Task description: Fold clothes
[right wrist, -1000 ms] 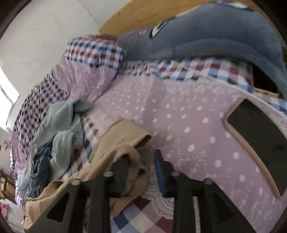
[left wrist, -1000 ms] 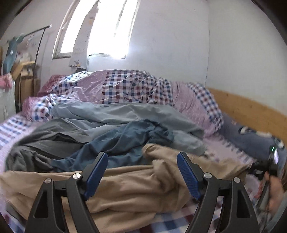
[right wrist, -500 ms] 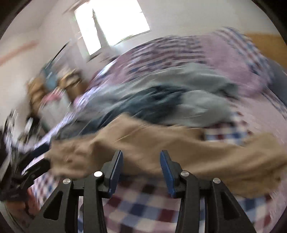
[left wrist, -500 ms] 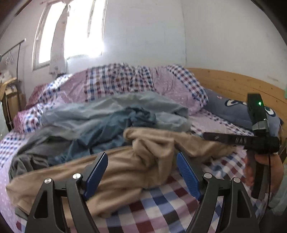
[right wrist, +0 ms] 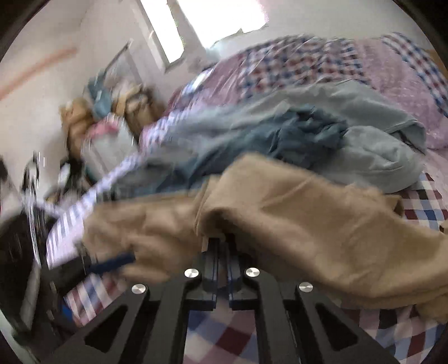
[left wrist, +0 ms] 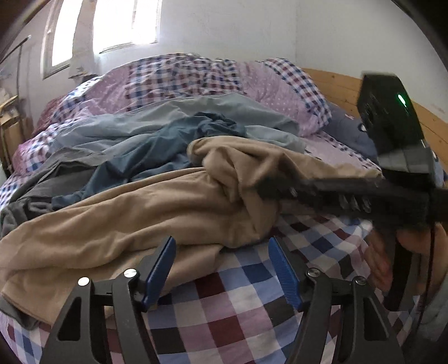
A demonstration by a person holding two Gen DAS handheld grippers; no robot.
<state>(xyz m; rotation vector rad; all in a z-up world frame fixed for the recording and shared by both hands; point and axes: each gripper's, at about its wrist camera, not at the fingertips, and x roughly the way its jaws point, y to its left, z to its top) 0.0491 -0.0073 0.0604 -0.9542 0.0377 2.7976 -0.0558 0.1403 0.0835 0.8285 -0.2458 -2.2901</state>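
Observation:
A tan garment (left wrist: 145, 212) lies crumpled across the checked bedsheet (left wrist: 238, 302), in front of a heap of blue and grey clothes (left wrist: 168, 140). My left gripper (left wrist: 222, 268) is open just short of the tan cloth's near edge, nothing between its blue pads. In the left wrist view my right gripper (left wrist: 268, 189) reaches in from the right, held by a hand (left wrist: 414, 243), its tips at a bunched fold of the tan garment. In the right wrist view my right gripper (right wrist: 223, 246) is shut on an edge of the tan garment (right wrist: 294, 212), which drapes over its fingertips.
A rolled purple and checked duvet (left wrist: 196, 75) runs along the far side of the bed. A wooden headboard (left wrist: 341, 86) and a blue pillow (left wrist: 347, 131) are at the right. Cluttered furniture (right wrist: 112, 117) stands beside the bed, under a bright window (left wrist: 123, 25).
My right gripper swung from the purple sheet over to the tan garment and closed on its edge. My left gripper stayed open while its view turned right along the bed.

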